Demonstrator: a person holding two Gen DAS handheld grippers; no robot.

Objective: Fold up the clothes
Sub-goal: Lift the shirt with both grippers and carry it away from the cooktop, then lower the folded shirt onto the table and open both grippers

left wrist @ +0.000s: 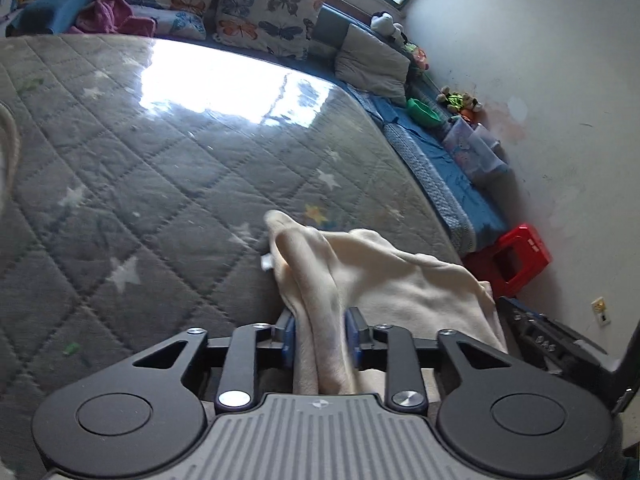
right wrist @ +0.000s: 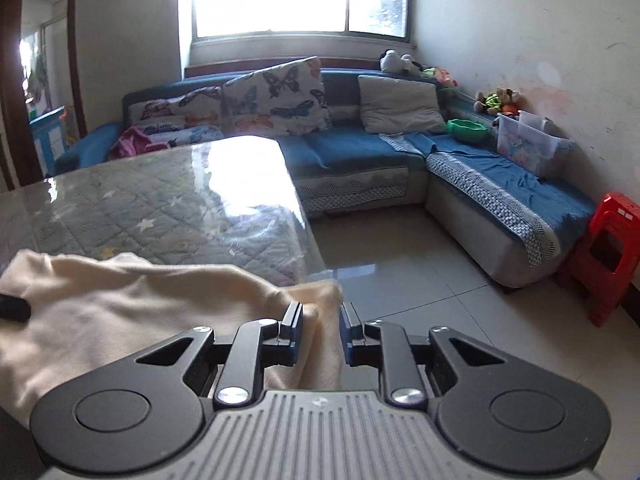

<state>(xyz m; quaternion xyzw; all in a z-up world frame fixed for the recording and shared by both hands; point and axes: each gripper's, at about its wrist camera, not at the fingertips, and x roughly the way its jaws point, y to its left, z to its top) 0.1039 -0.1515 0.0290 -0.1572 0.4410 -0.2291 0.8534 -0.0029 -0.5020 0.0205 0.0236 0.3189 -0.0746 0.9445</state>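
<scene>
Both grippers hold the cream cloth at the near right corner of the table: the left gripper is clamped on a bunched ridge of it, and the right gripper seems to pinch an edge hanging just past the table edge, though its jaws stand a little apart and the grip is hard to judge. This looks like mid-fold; the next move needs both holds carried together over the table. The quilted top beyond lies free, while floor opens rightward.
</scene>
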